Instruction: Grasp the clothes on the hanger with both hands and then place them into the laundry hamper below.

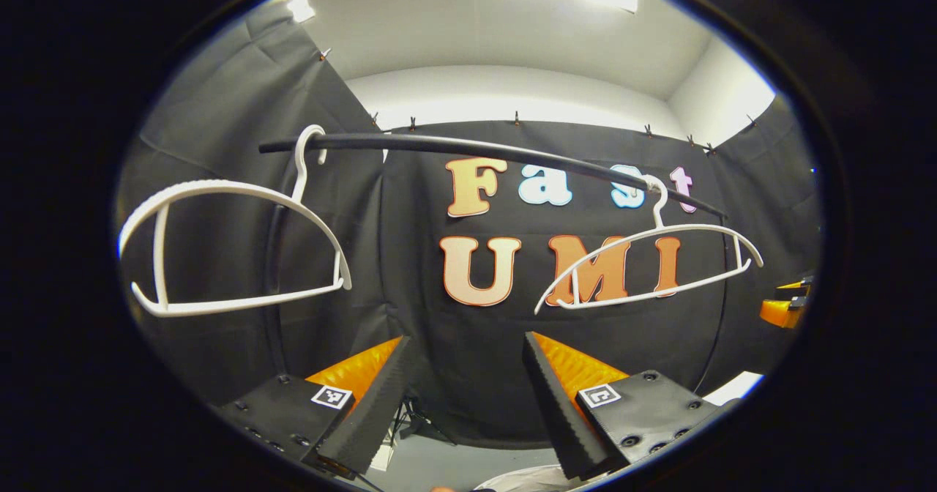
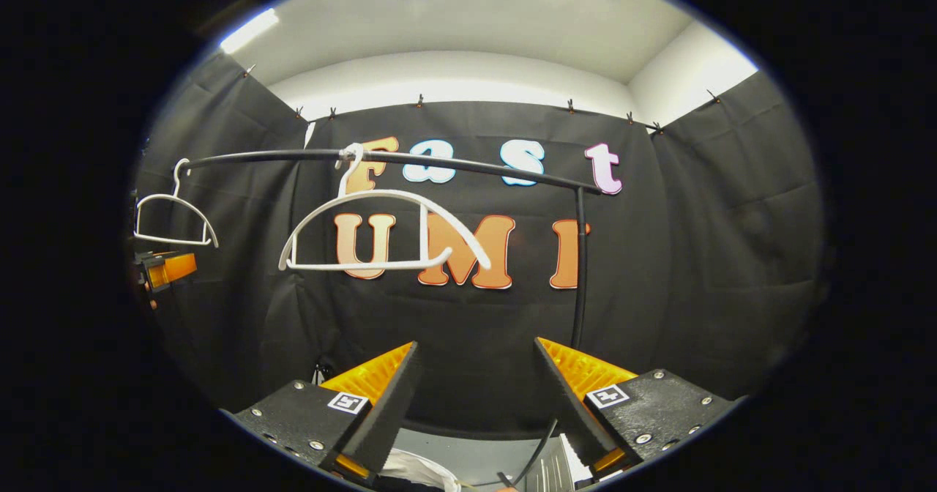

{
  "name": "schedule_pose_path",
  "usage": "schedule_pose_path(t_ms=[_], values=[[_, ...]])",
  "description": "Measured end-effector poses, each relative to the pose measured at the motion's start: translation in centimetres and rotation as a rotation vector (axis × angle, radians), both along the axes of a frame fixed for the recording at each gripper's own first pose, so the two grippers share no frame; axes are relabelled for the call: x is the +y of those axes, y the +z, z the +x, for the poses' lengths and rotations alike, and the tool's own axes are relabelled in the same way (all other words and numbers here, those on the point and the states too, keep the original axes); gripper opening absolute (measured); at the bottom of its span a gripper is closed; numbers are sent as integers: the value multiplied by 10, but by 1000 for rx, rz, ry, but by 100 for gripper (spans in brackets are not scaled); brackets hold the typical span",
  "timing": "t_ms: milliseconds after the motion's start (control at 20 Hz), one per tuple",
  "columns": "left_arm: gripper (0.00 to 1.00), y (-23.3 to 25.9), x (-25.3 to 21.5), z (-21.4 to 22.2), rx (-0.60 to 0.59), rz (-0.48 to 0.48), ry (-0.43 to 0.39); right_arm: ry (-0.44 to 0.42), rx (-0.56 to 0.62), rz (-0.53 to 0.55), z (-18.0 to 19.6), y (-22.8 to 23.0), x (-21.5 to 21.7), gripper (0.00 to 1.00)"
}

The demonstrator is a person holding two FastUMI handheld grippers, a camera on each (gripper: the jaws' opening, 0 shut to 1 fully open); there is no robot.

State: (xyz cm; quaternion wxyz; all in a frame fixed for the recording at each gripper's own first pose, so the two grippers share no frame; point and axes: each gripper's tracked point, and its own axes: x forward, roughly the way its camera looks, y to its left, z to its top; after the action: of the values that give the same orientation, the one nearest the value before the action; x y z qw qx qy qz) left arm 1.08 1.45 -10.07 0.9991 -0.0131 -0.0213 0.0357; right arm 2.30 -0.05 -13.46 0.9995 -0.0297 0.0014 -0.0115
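Left gripper view: the left gripper [image 1: 464,397] is pointing level toward the booth's back wall, its two fingers standing wide apart with nothing between them. Above it, a black rail [image 1: 483,146] is carrying two bare white hangers: one hanger [image 1: 234,247] is hanging at the rail's left end, and a second hanger [image 1: 651,265] is hanging tilted near the right end. The other gripper [image 1: 785,305] is showing at the right edge.

Right gripper view: the right gripper [image 2: 476,397] is likewise facing the back wall, held level, its fingers spread and gripping nothing. The rail [image 2: 439,161] is arching overhead on a black upright post [image 2: 580,265]. A pale piece of clothing [image 2: 417,470] is lying low at the bottom edge, beneath the left finger; the laundry hamper cannot be made out with certainty.
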Motion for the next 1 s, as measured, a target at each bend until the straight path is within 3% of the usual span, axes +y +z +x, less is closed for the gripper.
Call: schedule_pose_path(t_ms=[50,150,200,250,350,1000], values=[[94,3,1,-1,-10,6,6,0,0,2,1,0,0,93],[93,8,4,-2,-24,17,26,-2,0,1,2,1,-2,93],[95,9,5,-2,-21,20,33,-3,-1,4,-1,3,-2,100],[96,11,5,-3,-21,18,34,0,-1,5,-2,3,-1,93],[93,16,4,-6,-31,10,31,3,-1,4,-4,3,-2,93],[93,32,22,-25,-51,-1,68,2,-11,13,-13,7,-3,93]])
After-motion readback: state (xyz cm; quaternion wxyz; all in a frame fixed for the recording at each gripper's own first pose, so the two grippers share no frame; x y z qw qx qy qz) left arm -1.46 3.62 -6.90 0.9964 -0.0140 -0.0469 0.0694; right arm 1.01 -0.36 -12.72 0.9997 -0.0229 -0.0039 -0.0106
